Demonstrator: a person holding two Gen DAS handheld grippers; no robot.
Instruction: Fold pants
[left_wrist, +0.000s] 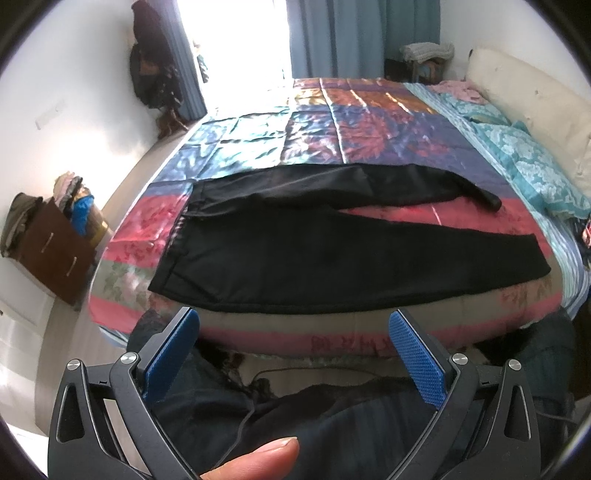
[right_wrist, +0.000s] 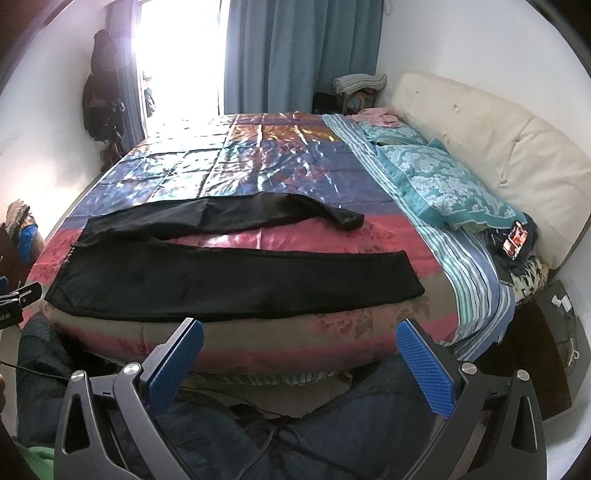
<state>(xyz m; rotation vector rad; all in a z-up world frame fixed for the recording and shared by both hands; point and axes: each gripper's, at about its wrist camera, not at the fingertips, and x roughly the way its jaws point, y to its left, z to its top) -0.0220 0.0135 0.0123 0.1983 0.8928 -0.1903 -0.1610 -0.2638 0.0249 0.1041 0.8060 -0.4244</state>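
both left tongs (left_wrist: 293, 325) and right tongs (right_wrist: 299, 334) are released, holding nothing. black pants (left_wrist: 258, 251) lie spread ahead on the bed (left_wrist: 332, 122). risk: the slick cover may let the fabric slide, skewing the fold.

The phone (right_wrist: 514, 240) screen beside the teal pillow (right_wrist: 441, 188) is too small to read. Beyond the pillow, the window (right_wrist: 177, 55) is blown out white.
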